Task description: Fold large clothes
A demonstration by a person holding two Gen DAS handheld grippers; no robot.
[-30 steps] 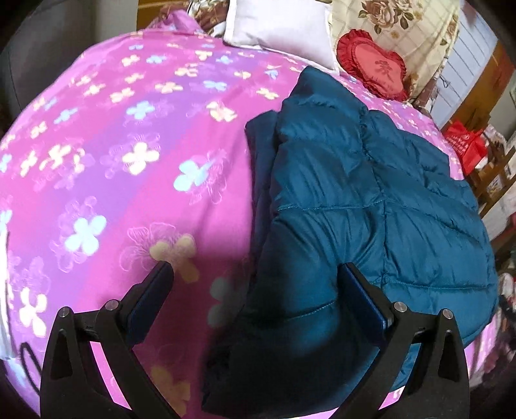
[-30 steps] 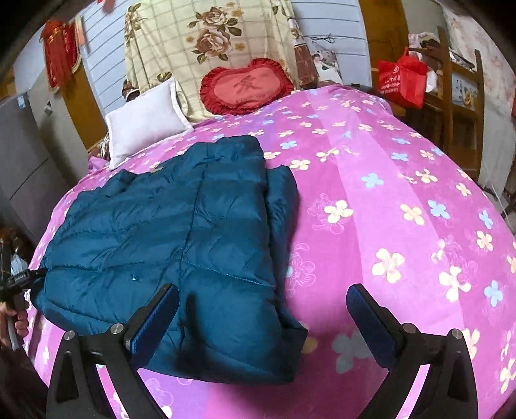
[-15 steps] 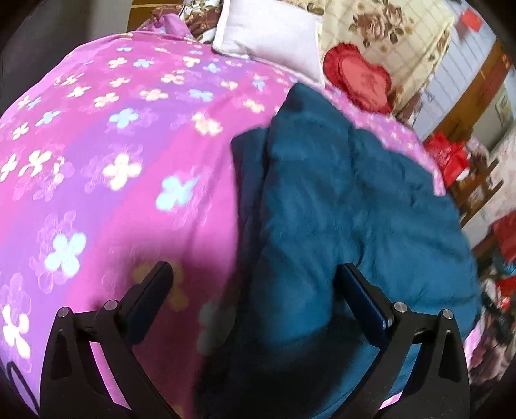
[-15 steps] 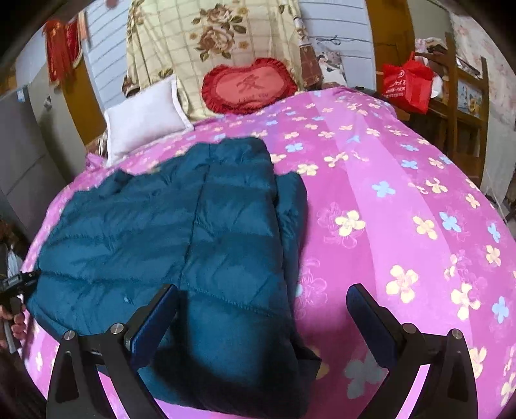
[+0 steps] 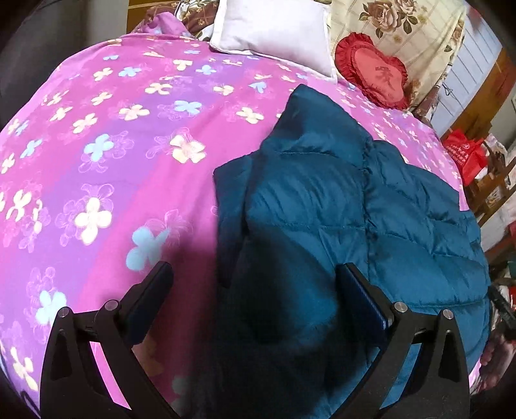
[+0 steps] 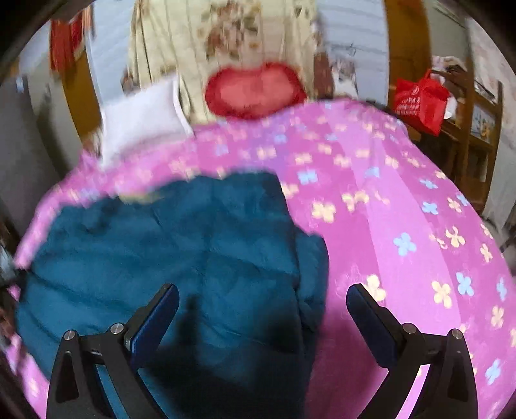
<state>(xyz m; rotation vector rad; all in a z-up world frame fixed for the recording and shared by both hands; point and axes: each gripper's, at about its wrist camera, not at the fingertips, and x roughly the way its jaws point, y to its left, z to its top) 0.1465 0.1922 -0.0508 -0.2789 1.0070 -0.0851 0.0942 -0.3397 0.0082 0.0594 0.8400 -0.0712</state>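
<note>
Both grippers have dropped closer; our left (image 5: 253, 290) and right (image 6: 262, 307) hang spread, empty, over the jacket (image 5: 338, 209) lying partly folded on the bed (image 5: 96, 145); further folds remain.

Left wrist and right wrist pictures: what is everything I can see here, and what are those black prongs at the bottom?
Quilted teal puffer jacket: one, teal, lying partly folded on the bed.
Pink flower-print bedspread: one, pink and purple with pale flowers, covering the bed.
White rectangular pillow: one, white, at the head of the bed.
Red heart-shaped frilled cushion: one, red, beside the pillow.
Cream rose-print cloth: one, cream, behind the cushion.
Red carrier bag: one, red, on wooden furniture beside the bed.
Left tool: black prongs, open, over the jacket's edge, holding nothing.
Right tool: black prongs, open, over the jacket's other edge, holding nothing; that picture is blurred.
</note>
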